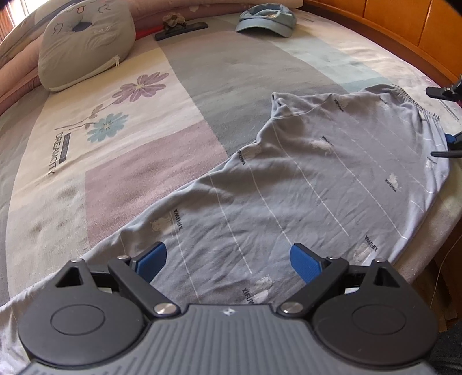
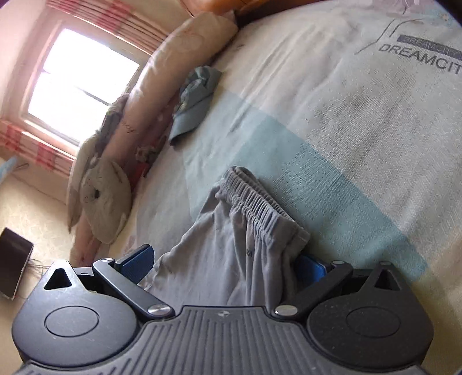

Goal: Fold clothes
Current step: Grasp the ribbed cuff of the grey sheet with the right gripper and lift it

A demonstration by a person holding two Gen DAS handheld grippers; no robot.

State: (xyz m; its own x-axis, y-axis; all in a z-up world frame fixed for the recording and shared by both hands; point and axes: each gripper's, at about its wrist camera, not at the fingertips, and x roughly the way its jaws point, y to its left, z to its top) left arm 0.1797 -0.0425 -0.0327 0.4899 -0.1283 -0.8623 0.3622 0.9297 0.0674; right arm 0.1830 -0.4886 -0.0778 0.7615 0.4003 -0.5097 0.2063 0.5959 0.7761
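Observation:
Grey pyjama trousers (image 1: 303, 173) with thin white stripes and "XIFUWA" print lie spread flat on the bed sheet (image 1: 130, 173). Their elastic waistband (image 2: 260, 202) is at the right end. My left gripper (image 1: 228, 251) hovers open just above the leg end, blue pads wide apart, with nothing between them. My right gripper (image 2: 228, 256) is open at the waistband, and the bunched waist cloth lies between its fingers, covering the right pad. In the left wrist view the right gripper (image 1: 453, 118) shows at the far right edge by the waistband.
A grey cushion (image 1: 86, 43) sits at the back left and a blue cap (image 1: 265, 18) at the back. A dark flat object (image 1: 182, 28) lies between them. Wooden furniture (image 1: 404, 26) borders the bed. The bed's near edge (image 1: 418, 245) drops off on the right.

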